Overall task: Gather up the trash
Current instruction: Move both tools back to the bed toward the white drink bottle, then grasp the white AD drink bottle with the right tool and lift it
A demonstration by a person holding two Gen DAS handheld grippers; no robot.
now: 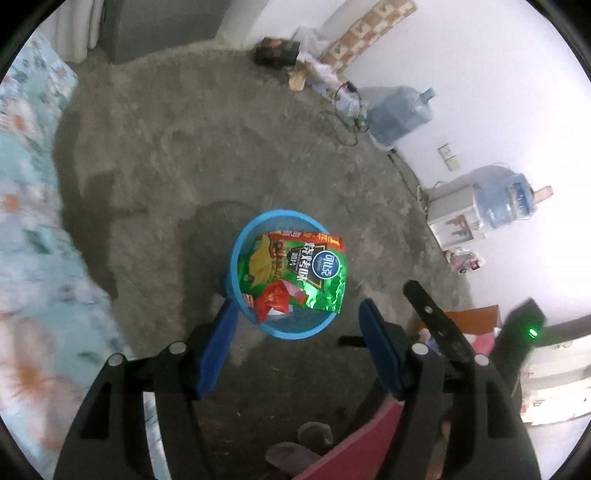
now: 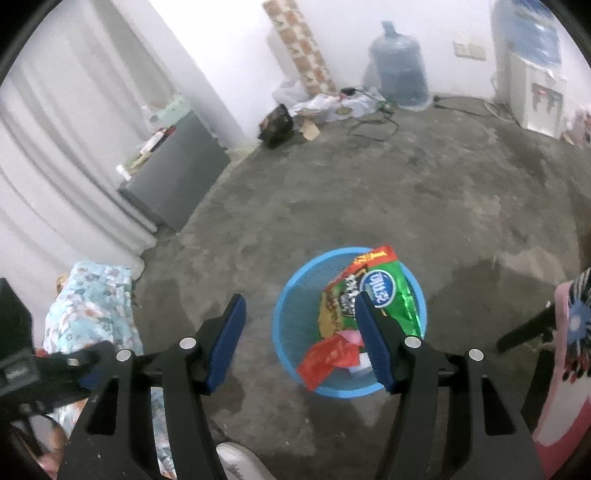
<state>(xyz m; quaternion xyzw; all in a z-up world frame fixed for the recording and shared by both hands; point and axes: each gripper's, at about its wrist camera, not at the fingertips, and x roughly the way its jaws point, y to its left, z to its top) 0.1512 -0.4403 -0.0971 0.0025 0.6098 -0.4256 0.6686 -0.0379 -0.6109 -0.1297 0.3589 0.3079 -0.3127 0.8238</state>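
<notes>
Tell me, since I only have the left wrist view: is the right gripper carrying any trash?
Observer: No. The right gripper is open, with nothing between its pads, and it is over the near edge of the blue bin.
Operator: Is anything in the bin besides the green chip bag and the red wrapper?
Observer: Yes, a pink packet lies against the red wrapper, below the bag.
Operator: What is on the grey cabinet? Its top is cut off in my view.
Observer: A clutter of boxes and papers covers its top.
</notes>
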